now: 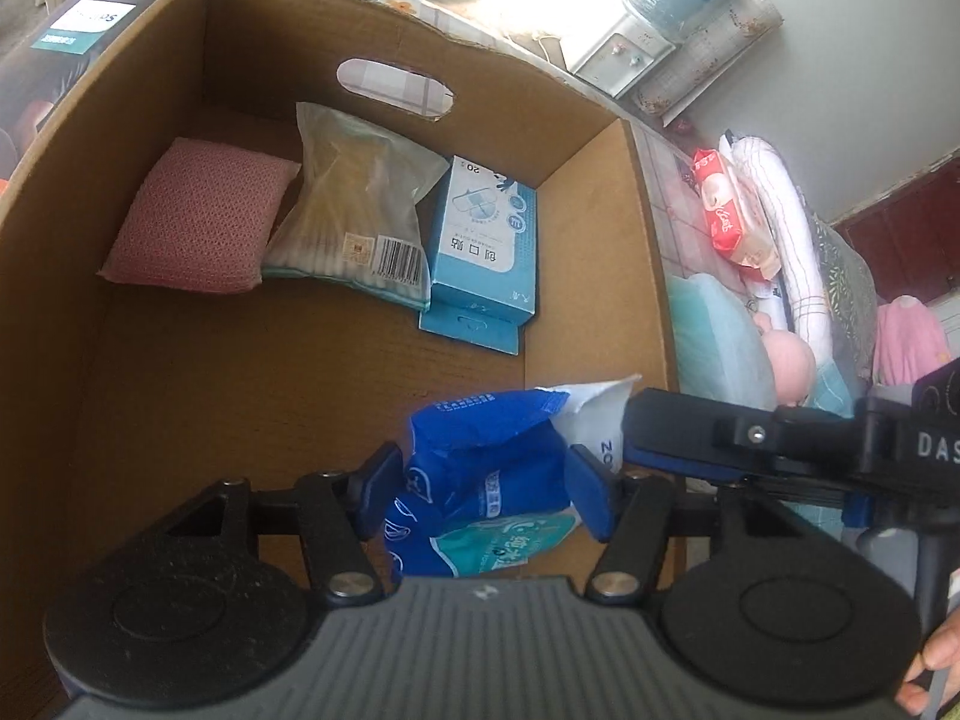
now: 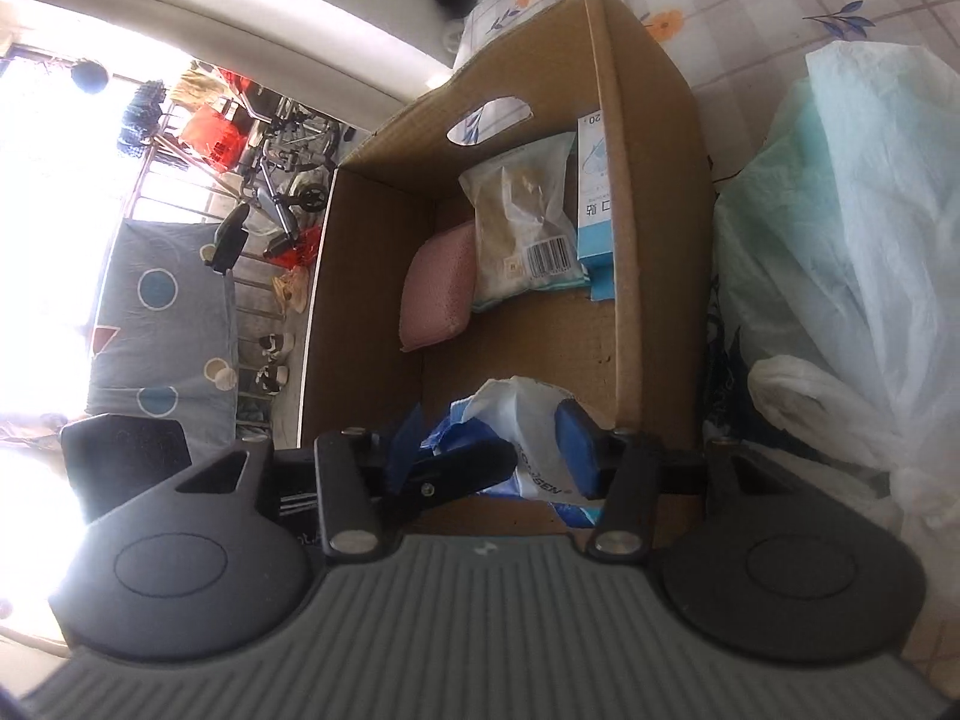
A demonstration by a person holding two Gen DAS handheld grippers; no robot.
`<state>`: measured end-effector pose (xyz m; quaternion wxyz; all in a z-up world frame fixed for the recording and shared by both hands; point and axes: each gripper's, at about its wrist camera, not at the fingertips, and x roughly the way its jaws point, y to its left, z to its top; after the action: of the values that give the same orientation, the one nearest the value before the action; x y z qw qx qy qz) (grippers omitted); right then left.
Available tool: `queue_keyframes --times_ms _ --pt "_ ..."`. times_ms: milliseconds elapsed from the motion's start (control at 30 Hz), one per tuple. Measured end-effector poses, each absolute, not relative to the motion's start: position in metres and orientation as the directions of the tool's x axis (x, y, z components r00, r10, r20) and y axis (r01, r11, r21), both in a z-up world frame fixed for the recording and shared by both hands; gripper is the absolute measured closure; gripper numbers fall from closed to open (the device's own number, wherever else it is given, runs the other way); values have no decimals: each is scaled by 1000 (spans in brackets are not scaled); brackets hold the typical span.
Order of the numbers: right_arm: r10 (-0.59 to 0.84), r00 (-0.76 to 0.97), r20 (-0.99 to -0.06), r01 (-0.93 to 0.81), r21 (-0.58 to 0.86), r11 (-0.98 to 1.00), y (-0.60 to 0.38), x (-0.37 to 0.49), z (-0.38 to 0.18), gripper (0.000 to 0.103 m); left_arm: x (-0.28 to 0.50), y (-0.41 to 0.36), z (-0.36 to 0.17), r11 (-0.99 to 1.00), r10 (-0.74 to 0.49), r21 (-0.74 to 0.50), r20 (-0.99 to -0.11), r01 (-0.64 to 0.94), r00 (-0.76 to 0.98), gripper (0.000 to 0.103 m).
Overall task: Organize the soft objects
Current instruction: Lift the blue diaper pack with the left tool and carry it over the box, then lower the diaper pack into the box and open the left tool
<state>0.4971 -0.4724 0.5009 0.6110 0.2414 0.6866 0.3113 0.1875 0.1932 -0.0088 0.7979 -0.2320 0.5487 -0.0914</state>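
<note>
An open cardboard box (image 1: 576, 228) holds a pink sponge (image 1: 198, 222), a clear bag of cotton swabs (image 1: 360, 216) and a blue plaster carton (image 1: 486, 240). Over the box's near right corner, my left gripper (image 1: 483, 492) is shut on a crumpled blue tissue pack (image 1: 480, 456). A white packet (image 1: 594, 414) lies against that pack. My right gripper (image 2: 492, 444) grips the white packet (image 2: 522, 420), which touches its right pad. One finger of the left gripper (image 2: 456, 468) crosses in front. From the left wrist view, the right gripper (image 1: 636, 438) reaches in from the right.
The box (image 2: 654, 240) stands on a flowered bedsheet (image 2: 750, 12). Right of it lie pale plastic bags (image 2: 852, 228). Beyond its right wall are a red wipes pack (image 1: 729, 210), a striped pillow (image 1: 792, 228) and a pink soft toy (image 1: 786, 360). The box floor near the front is bare.
</note>
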Motion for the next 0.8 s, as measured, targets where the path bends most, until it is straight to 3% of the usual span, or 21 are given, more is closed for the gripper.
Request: queue_keyframes --times_ms 233,400,567,800 --pt "786 -74 -613 -67 790 610 -501 507 519 53 190 185 -30 911 -334 -391 -885 -128 326 45" --pt "814 -56 -578 -63 816 575 -522 505 520 53 198 179 -46 928 -283 -342 -905 -147 317 64" --pt "823 -57 -565 -28 825 564 -540 499 509 53 211 169 -53 939 -284 -329 -906 -100 315 69" --pt "826 -53 -562 -3 827 562 -550 499 499 53 217 157 -48 945 -280 -319 -905 -75 320 63"
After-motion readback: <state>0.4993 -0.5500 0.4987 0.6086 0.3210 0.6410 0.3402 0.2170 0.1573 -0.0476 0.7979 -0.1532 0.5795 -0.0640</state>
